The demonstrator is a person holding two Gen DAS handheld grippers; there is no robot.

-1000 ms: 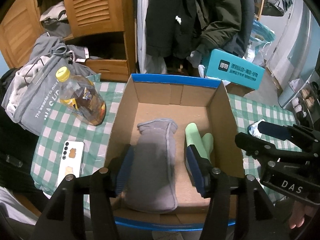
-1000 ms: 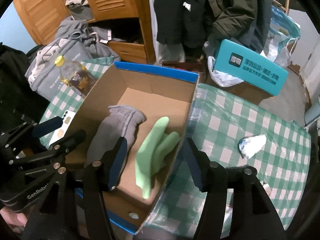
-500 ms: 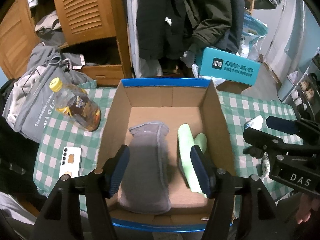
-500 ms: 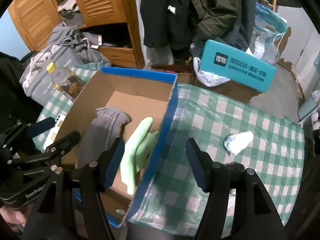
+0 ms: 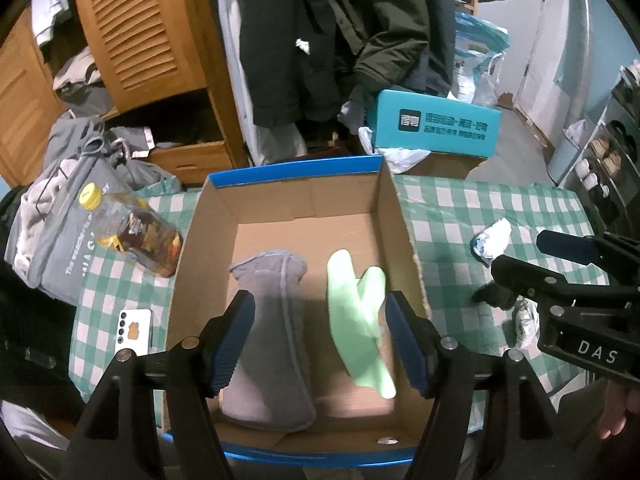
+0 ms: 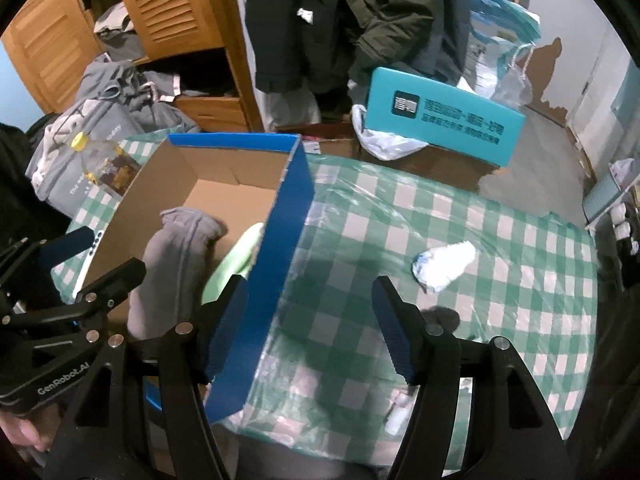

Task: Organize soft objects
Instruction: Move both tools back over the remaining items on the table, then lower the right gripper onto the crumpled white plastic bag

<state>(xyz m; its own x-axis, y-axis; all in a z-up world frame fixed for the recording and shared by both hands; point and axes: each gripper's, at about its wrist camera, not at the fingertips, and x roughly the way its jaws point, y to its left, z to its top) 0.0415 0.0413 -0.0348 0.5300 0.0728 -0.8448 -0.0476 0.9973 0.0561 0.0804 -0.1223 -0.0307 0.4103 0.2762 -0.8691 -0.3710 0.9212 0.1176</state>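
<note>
Left gripper [image 5: 320, 336], jaws apart and just been opening, hangs empty above the cardboard box [image 5: 296, 196]. Grey mitt [image 5: 268, 332] and green glove [image 5: 356, 320] lie side by side inside. Right gripper [image 6: 310, 328], marked "DAS", spread and empty, straddles the box's blue wall. Left body reads "GenRobot.AI".

left gripper [image 5: 320, 336] jaws just opening, right gripper [image 6: 310, 326] agape

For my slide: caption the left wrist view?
Open left gripper above cardboard box holding grey glove and green glove.
</note>
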